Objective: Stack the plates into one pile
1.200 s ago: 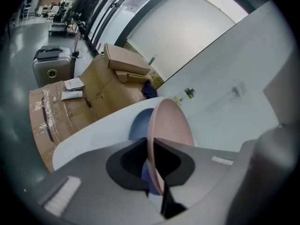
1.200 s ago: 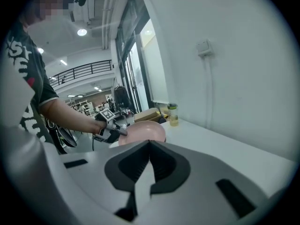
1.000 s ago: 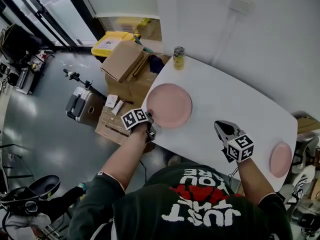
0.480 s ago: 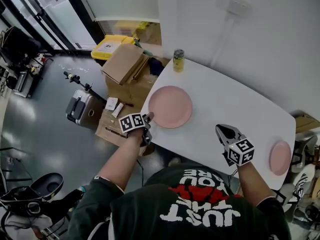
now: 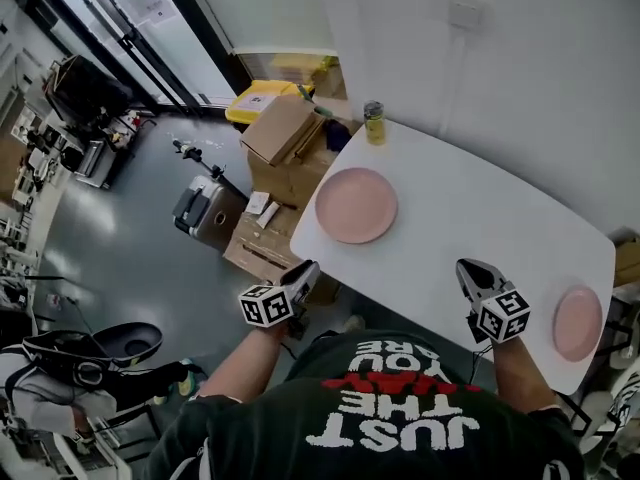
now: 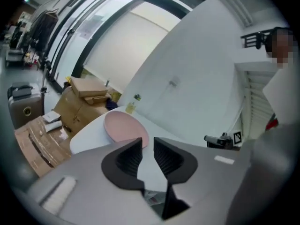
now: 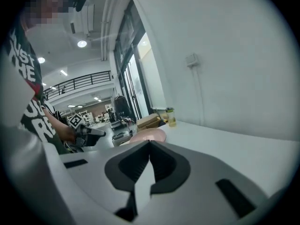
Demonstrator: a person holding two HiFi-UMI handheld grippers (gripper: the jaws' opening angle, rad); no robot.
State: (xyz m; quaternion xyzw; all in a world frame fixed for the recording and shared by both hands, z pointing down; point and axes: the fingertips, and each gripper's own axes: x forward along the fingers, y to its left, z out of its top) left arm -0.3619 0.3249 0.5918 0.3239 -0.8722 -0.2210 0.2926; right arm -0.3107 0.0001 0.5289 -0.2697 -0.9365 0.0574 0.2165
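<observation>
Two plates lie well apart on a white bench (image 5: 470, 218), not yet stacked. The large pink plate (image 5: 357, 205) sits ahead of the left gripper (image 5: 306, 273), which hangs just off the bench's near edge. Its fingers (image 6: 129, 156) are closing, a gap between them and nothing in it. The right gripper (image 5: 468, 268) hovers over the bench, its fingers (image 7: 133, 163) pressed together at the tips and empty. The small pink plate (image 5: 577, 323) lies off to their right. A jar (image 5: 374, 123), its label unreadable, stands beyond the large plate. The person's T-shirt (image 5: 400, 418) reads "JUST THE" and "YOU ARE" in white; a red word between is unclear.
</observation>
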